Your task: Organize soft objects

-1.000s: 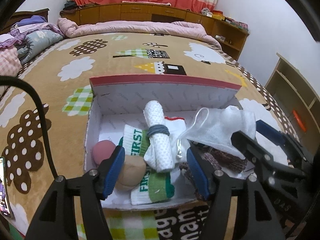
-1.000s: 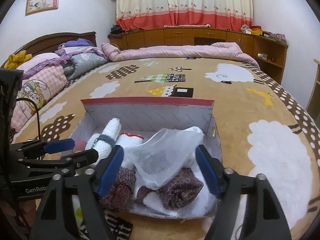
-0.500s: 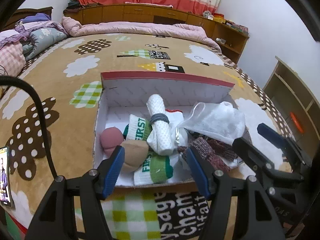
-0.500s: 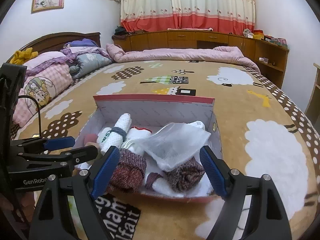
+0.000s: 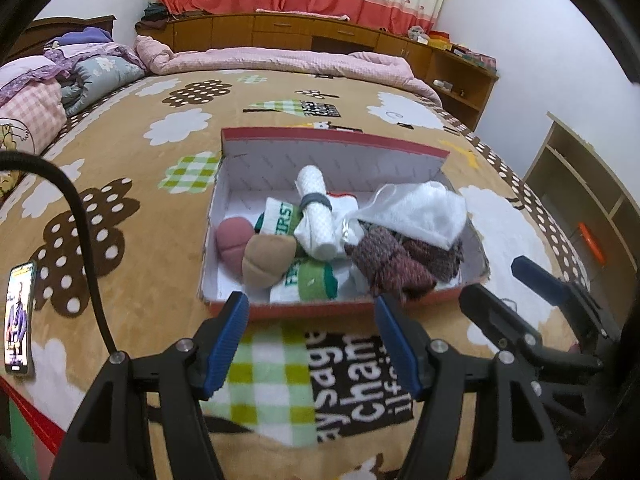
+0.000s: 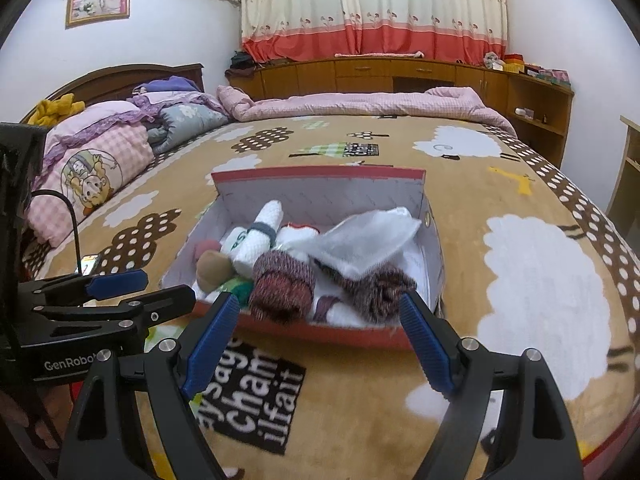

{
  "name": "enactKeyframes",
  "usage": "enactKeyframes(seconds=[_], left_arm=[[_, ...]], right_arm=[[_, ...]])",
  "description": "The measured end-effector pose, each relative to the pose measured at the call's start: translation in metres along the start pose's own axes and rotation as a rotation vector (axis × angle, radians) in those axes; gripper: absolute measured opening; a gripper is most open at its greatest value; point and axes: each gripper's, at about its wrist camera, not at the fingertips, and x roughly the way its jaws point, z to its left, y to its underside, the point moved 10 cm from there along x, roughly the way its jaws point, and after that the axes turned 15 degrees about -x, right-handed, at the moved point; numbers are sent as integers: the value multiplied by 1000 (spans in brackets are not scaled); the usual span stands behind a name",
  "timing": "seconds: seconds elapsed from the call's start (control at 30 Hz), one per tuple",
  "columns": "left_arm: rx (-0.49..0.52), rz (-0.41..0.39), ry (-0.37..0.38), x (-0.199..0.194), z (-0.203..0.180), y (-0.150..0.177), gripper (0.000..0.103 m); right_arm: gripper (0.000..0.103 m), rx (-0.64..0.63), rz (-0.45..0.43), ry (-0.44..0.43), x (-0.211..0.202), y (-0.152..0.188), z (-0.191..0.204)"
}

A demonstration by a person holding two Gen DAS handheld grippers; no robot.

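Observation:
A red-rimmed cardboard box (image 5: 332,136) (image 6: 320,174) lies open on the patterned bedspread. Inside it sit a pink sock ball (image 5: 234,236), a tan sock ball (image 5: 266,260) (image 6: 212,266), green-and-white socks (image 5: 316,280), a white roll with a grey band (image 5: 318,216) (image 6: 260,236), maroon knit socks (image 5: 390,266) (image 6: 284,286) and a white mesh bag (image 5: 420,212) (image 6: 368,242). My left gripper (image 5: 312,320) hovers open and empty just short of the box's near wall. My right gripper (image 6: 320,320) is open and empty too, at the near wall's right part.
A phone (image 5: 18,320) lies on the bedspread at the left. Folded quilts and pillows (image 6: 100,152) are piled at the headboard, a pink quilt (image 6: 360,104) along the far side. Wooden cabinets (image 6: 400,72) line the wall; a shelf unit (image 5: 592,196) stands right.
Both grippers have drawn back from over the box, which now lies farther off and whole in view. Jaws stayed open and empty. The box's contents have not shifted.

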Motion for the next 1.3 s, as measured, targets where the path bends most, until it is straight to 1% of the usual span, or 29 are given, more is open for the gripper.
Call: enactKeyframes(seconds=[0.2,0.43,0.77,0.93,1.3], left_arm=[[-5,19,-9,0,6,19,70],[-1,47,-41,16,13,37,70],[22,42,-86,43,18,45,70],[31,59,-96,61,18,51,70],[32,70,-115,83,25,53,71]], right_arm=[[84,4,21,4,-5,19,8],[84,15,63,11,6,42,10],[84,58,104,18,29,62,-1],[84,75,115,20,42,69,-7],[84,102,150,8,63,82,-11]])
